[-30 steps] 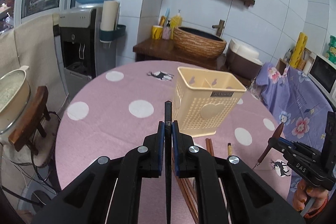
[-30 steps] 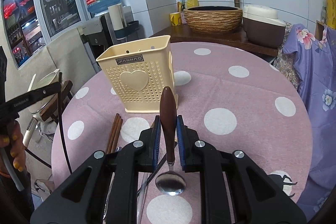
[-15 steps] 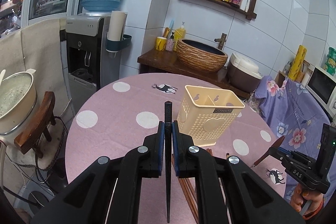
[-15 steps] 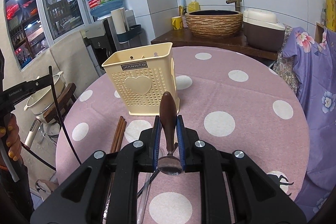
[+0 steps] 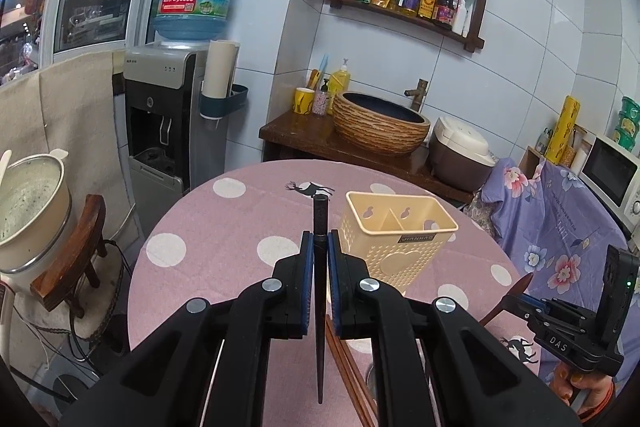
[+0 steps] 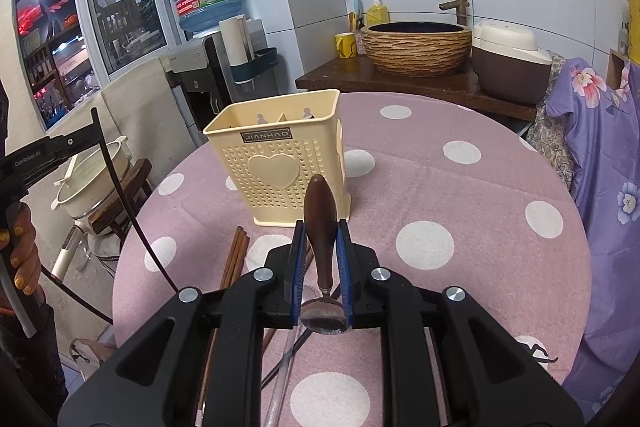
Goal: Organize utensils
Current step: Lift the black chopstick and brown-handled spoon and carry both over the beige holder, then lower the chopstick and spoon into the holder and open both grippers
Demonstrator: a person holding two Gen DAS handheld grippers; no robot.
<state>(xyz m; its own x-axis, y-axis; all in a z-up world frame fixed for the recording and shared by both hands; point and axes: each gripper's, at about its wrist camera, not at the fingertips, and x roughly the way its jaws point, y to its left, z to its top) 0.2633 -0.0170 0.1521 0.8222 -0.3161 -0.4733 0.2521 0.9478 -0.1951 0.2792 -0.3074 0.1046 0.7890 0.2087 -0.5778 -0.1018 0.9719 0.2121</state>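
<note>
A cream perforated utensil holder (image 5: pixel 400 239) (image 6: pixel 280 163) with a divider stands on the pink polka-dot table (image 5: pixel 224 227) (image 6: pixel 460 187). My left gripper (image 5: pixel 320 247) is shut on a black chopstick (image 5: pixel 320 215), held upright above the table, left of the holder. My right gripper (image 6: pixel 322 239) is shut on a spoon (image 6: pixel 320 219) with a dark wooden handle pointing up and its metal bowl hanging low. Brown chopsticks (image 6: pixel 234 259) (image 5: pixel 344 367) lie on the table in front of the holder. The right gripper (image 5: pixel 524 297) shows in the left wrist view, the left one (image 6: pixel 86 139) in the right wrist view.
A water dispenser (image 5: pixel 172 131) stands behind the table, a pot (image 5: pixel 28 207) on a wooden stool at left. A basin (image 5: pixel 380 123) and rice cooker (image 5: pixel 460 159) sit on a counter. A floral cloth (image 5: pixel 560 219) hangs at right. More utensils (image 6: pixel 288 347) lie under my right gripper.
My left gripper has risen with the black chopstick, so the table and holder look lower and farther away. The right gripper has stayed nearly still with the spoon.
</note>
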